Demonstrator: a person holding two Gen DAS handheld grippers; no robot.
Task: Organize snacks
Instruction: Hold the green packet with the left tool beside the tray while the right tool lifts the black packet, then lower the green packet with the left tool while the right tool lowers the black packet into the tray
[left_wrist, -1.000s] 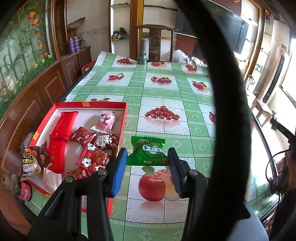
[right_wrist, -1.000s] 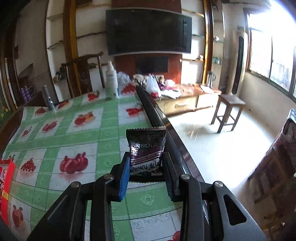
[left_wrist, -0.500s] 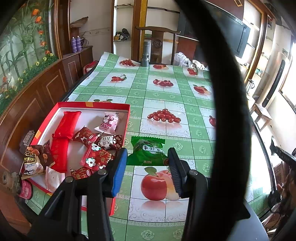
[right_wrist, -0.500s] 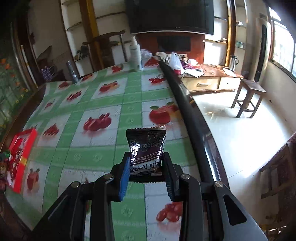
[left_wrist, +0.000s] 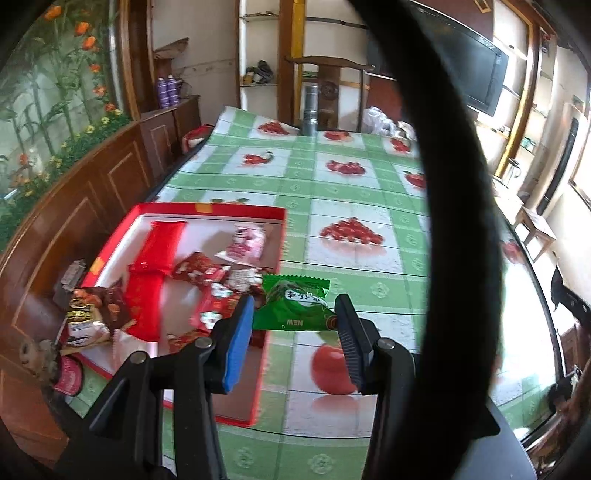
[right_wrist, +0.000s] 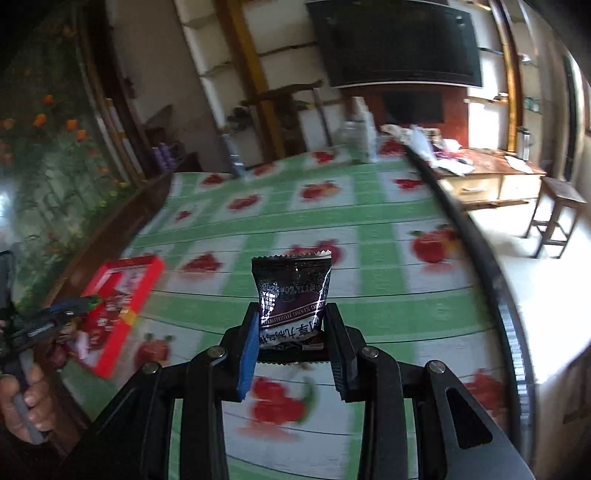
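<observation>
Green packet (left_wrist: 292, 305): between the left gripper (left_wrist: 295, 334) jaws, which stand apart around it; whether they touch it cannot be told.
Dark purple packet (right_wrist: 291, 295): clamped upright in the right gripper (right_wrist: 291, 345) jaws, its top sticking out beyond their tips.
Red tray (left_wrist: 275, 236): on the surface (left_wrist: 369, 266), just left of the left jaws, holding red and pink snack packets.
Surface cloth: green checks with fruit prints.
</observation>
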